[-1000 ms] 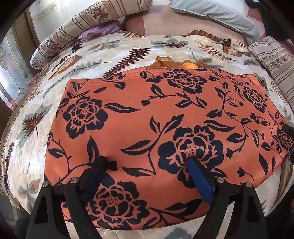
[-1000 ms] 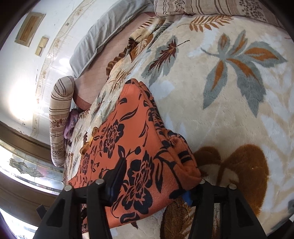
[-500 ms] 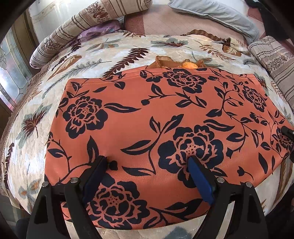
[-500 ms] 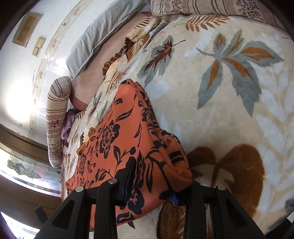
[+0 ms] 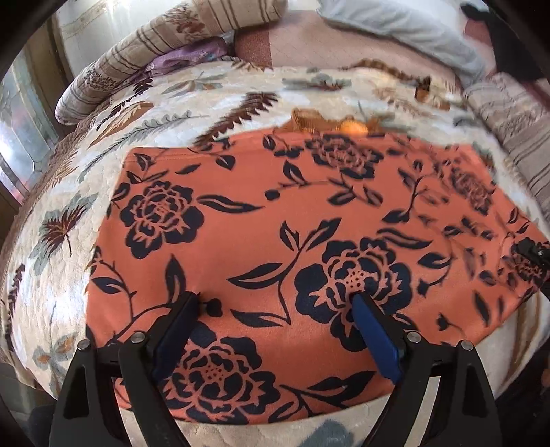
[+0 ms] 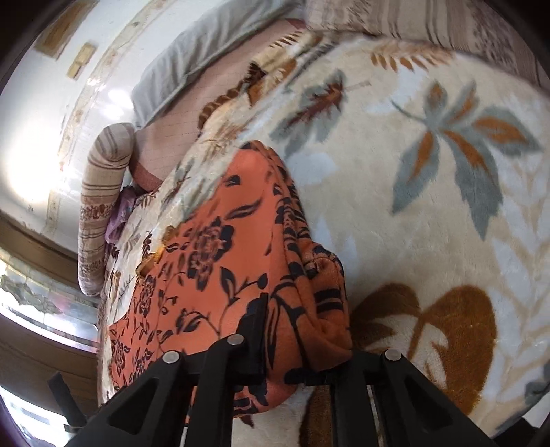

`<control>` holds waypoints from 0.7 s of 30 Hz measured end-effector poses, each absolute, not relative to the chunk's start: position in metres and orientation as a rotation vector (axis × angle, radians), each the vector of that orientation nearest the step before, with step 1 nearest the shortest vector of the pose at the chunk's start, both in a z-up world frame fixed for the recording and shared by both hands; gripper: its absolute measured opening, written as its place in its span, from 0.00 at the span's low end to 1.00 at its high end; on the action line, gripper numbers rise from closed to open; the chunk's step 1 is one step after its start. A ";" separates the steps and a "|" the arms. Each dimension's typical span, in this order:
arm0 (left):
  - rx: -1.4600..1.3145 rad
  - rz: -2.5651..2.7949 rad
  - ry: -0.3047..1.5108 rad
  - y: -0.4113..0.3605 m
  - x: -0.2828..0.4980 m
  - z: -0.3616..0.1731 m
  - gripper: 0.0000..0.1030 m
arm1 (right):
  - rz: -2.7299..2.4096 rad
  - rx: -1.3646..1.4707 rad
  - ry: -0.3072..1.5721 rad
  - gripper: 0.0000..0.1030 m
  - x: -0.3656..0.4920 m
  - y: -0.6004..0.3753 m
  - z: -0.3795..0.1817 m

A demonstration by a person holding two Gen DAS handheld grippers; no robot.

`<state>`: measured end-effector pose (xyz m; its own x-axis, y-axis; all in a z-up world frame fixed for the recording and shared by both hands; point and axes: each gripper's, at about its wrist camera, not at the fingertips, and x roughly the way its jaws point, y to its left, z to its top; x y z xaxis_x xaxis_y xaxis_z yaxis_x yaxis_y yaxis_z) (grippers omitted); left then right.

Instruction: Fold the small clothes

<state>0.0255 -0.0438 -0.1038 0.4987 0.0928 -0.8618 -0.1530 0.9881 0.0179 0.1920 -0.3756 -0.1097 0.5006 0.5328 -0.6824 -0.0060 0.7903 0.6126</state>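
An orange garment point(image 5: 275, 213) with dark blue flowers lies flat on the leaf-patterned blanket point(image 5: 68, 240). My left gripper point(image 5: 276, 302) is open wide over the garment's near part, both blue pads resting on or just above the cloth, nothing between them. In the right wrist view the garment point(image 6: 213, 261) runs away to the left. My right gripper point(image 6: 292, 344) is closing tight on the garment's bunched right edge, with cloth pinched between the jaws. Its tip also shows at the far right of the left wrist view, right gripper point(image 5: 529, 251).
A striped bolster point(image 5: 137, 65) and a purple cloth point(image 5: 185, 58) lie at the bed's far left, and a grey pillow point(image 5: 395, 27) at the back. A small brown-orange item point(image 5: 319, 122) peeks out behind the garment. Bare blanket point(image 6: 429, 206) spreads to the right.
The right gripper's jaws have drawn together on the garment's right edge, bunching the cloth. The left gripper has stayed where it was, still open.
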 end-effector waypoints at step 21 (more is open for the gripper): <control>-0.181 0.240 0.899 0.052 -0.031 -0.062 0.88 | 0.381 0.799 1.074 0.57 0.207 -0.378 -0.133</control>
